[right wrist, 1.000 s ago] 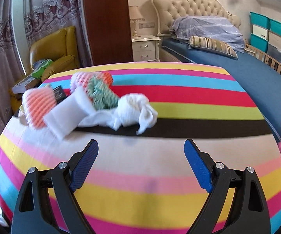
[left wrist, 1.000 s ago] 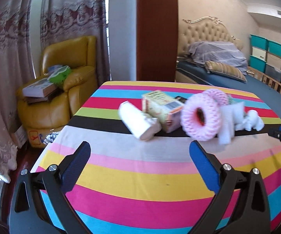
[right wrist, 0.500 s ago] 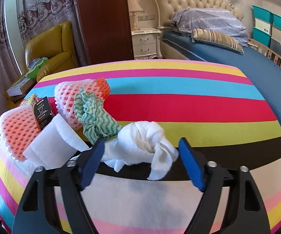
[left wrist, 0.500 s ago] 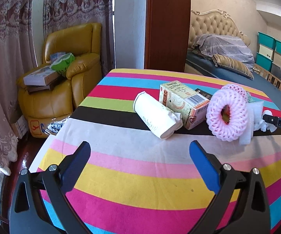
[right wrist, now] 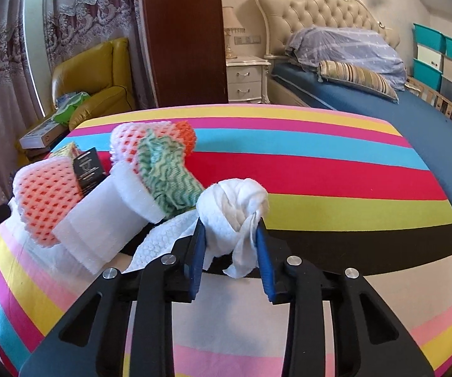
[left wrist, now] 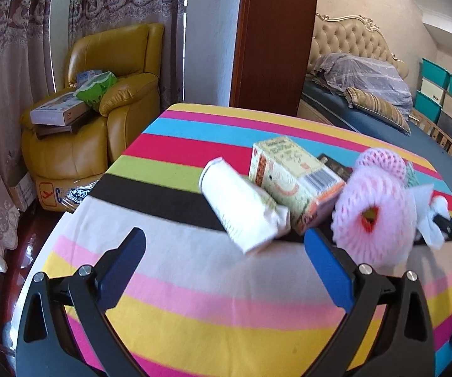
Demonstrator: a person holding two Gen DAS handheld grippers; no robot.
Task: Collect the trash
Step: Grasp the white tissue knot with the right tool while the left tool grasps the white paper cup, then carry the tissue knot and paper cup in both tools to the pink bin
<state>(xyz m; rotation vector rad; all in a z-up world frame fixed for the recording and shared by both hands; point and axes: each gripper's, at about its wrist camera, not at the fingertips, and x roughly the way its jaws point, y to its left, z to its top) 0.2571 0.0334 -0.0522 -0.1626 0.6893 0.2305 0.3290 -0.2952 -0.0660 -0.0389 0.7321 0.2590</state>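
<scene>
A home bedroom: tufted-headboard bed [right wrist: 336, 72], nightstand [right wrist: 246, 78], yellow armchair [left wrist: 100, 94].

Trash pile [right wrist: 106, 207] blocks the left; striped tablecloth [right wrist: 336, 169] rightward lies open.

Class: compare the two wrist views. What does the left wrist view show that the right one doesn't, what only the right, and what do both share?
Only the left: the white cup lying on its side, the carton's printed faces, the open left gripper over bare cloth.

Only the right: the nightstand, the lamp, the right gripper closing on the white tissue.

Both: striped tablecloth, foam nets, yellow armchair, bed.
</scene>
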